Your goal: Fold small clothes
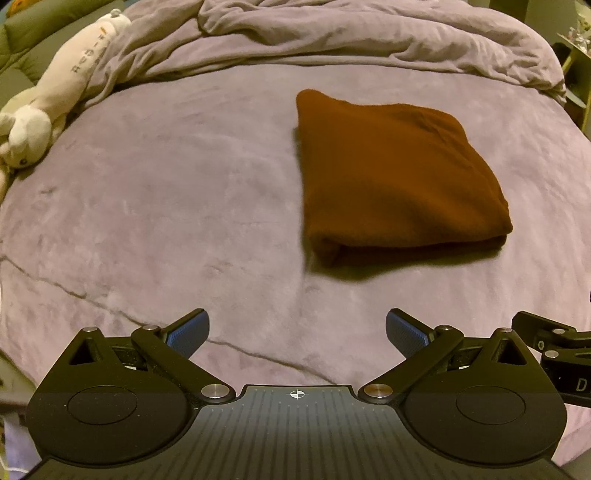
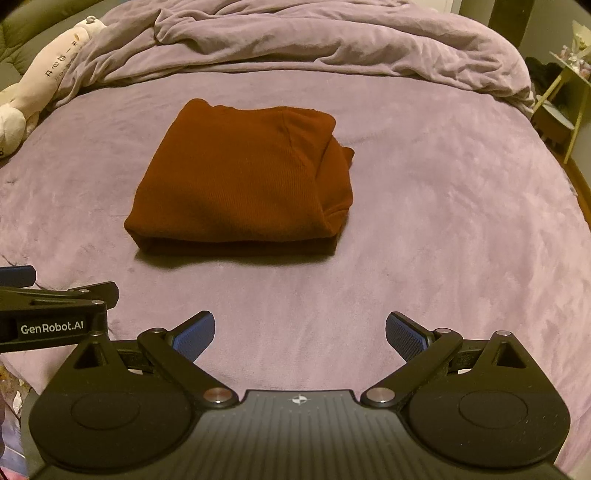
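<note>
A rust-brown garment point(image 1: 399, 177) lies folded into a thick square on the purple bed cover point(image 1: 147, 221). In the right wrist view the same garment point(image 2: 243, 181) sits ahead and left of centre, its layered edges showing on the right side. My left gripper point(image 1: 297, 332) hangs open above the cover, short of the garment's near edge, nothing between its blue pads. My right gripper point(image 2: 300, 334) is open too and holds nothing. Each gripper shows at the edge of the other's view: the right one point(image 1: 554, 347), the left one point(image 2: 55, 310).
A rumpled purple duvet point(image 1: 332, 33) is heaped along the far side of the bed. A long white plush toy point(image 1: 55, 92) lies at the far left. A small yellow-green side table point(image 2: 565, 107) stands beyond the bed's right edge.
</note>
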### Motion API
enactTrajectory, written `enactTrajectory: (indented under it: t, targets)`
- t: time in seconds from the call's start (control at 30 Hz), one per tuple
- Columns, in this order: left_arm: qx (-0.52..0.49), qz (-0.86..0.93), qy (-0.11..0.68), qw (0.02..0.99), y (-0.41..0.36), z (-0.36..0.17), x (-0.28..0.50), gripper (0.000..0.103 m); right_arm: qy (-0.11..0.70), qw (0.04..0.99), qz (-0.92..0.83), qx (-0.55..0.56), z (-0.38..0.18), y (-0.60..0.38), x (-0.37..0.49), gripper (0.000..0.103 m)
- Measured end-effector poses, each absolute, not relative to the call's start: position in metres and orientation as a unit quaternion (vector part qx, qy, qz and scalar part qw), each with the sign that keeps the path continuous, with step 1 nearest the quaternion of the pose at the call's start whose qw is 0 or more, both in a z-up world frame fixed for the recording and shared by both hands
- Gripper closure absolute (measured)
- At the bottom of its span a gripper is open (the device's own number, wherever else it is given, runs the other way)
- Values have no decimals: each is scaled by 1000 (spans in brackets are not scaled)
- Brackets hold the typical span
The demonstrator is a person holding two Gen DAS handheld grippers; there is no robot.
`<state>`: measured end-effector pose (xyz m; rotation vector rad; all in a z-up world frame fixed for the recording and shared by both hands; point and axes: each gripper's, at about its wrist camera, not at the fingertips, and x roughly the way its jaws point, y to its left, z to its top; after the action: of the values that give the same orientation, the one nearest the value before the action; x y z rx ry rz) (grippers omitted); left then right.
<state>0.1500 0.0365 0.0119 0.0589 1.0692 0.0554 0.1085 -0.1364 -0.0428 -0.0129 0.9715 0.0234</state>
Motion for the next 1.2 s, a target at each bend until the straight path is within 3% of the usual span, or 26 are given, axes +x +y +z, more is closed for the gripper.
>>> enactTrajectory:
  t: [1.2]
  targets:
    - [33,21,519,854,29,11,146,0,464,886,20,10,-46,-138,103,4]
